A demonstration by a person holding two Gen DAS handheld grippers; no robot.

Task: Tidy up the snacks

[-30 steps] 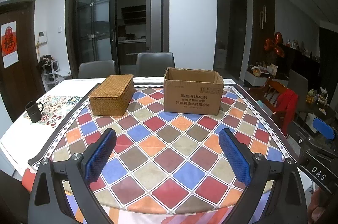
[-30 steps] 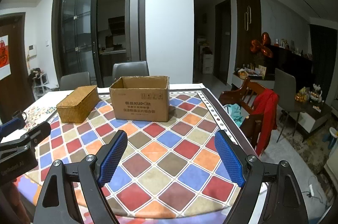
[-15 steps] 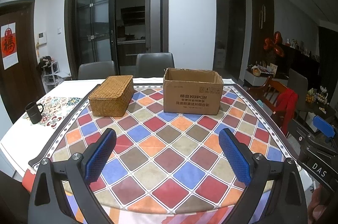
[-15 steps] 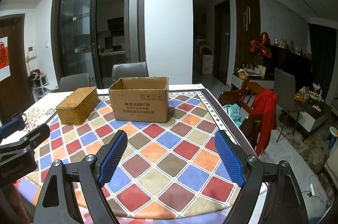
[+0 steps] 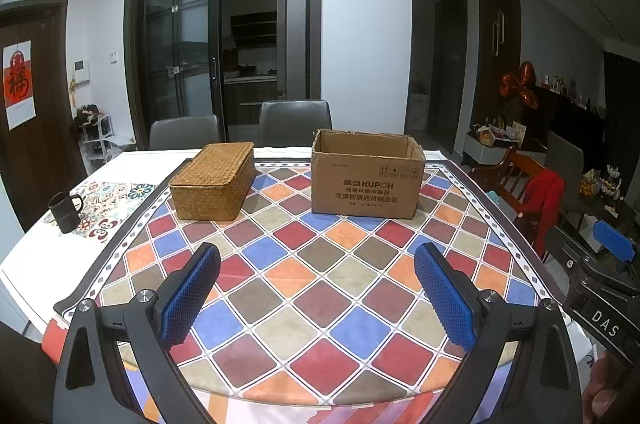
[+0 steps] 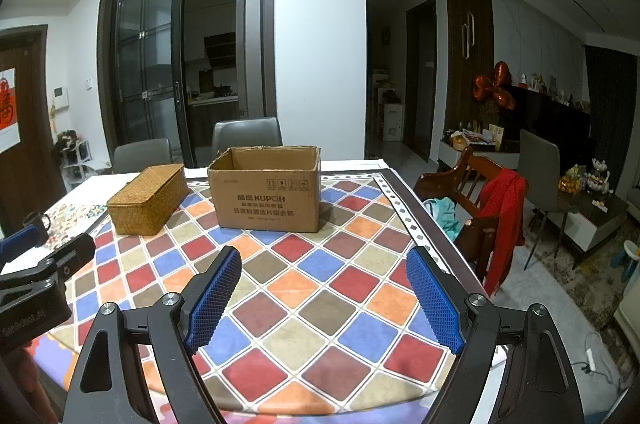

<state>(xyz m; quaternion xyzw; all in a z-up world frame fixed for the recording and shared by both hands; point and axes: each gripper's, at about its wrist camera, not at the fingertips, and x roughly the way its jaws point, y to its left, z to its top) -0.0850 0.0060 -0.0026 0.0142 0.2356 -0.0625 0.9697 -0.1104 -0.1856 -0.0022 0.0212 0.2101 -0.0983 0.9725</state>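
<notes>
Left wrist view: a dining room with dark glass sliding doors (image 5: 224, 39) behind a tabletop (image 5: 320, 288) covered in a cloth of red, blue, orange and brown diamonds. At its far side a lidded wicker basket (image 5: 214, 179) sits left of an open cardboard box (image 5: 366, 173), the two apart. The basket's long side runs away from the camera, angled slightly right; the box shows its wide printed face to the camera, opening upward. A black mug (image 5: 65, 212) stands at the far left edge. The left gripper (image 5: 318, 298) hangs over the near cloth, fingers (image 5: 192, 298) spread wide with nothing between them.

Right wrist view: the same tabletop (image 6: 320, 304), the basket (image 6: 149, 199) just left of the box (image 6: 266, 189), both well beyond the right gripper (image 6: 324, 300). Its fingers (image 6: 434, 304) stand wide apart and empty. A wooden chair with a red garment (image 6: 502, 220) stands to the right of the tabletop.
</notes>
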